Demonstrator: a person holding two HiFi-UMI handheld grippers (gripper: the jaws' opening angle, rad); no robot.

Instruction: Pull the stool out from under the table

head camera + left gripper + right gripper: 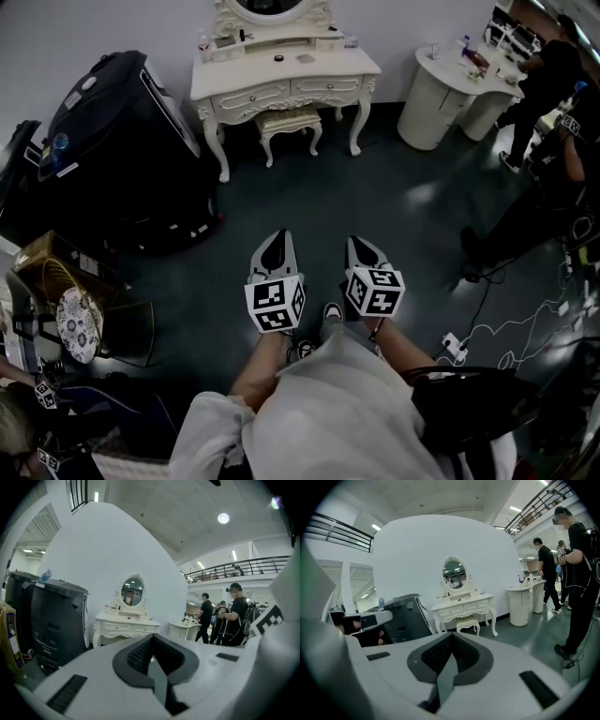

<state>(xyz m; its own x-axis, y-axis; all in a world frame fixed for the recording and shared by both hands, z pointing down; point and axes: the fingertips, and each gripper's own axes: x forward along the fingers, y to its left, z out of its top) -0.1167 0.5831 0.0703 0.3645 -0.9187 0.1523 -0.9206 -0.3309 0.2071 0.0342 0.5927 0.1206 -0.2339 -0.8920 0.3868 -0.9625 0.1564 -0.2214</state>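
1. Both tongs are shut tight and hold nothing. In the head view, the left tongs (274, 246) and the right tongs (362, 251) sit side by side over the dark floor (375, 187). They point at the far wall.
2. Also in the head view, the stool (289, 120) is tucked under the white counter (281, 77), between its curly legs. It is well apart from both tongs. A mirror (267, 9) stands on top of the counter. A big black box (122, 141) is just to the left. A round counter (436, 94) is to the right, with people (553, 75) near it.
3. In the left gripper view, the left tongs (153, 660) have their dark pads pressed together with nothing between them. Past them are the white counter (126, 626), the mirror (131, 591), the black box (56, 616) and the people (236, 616). A white wall (103, 550) rises behind.
4. In the right gripper view, the right tongs (446, 660) are closed too, and empty. Far ahead, the stool (468, 622) sits under the white counter (461, 606). The round counter (522, 603) is to its right.
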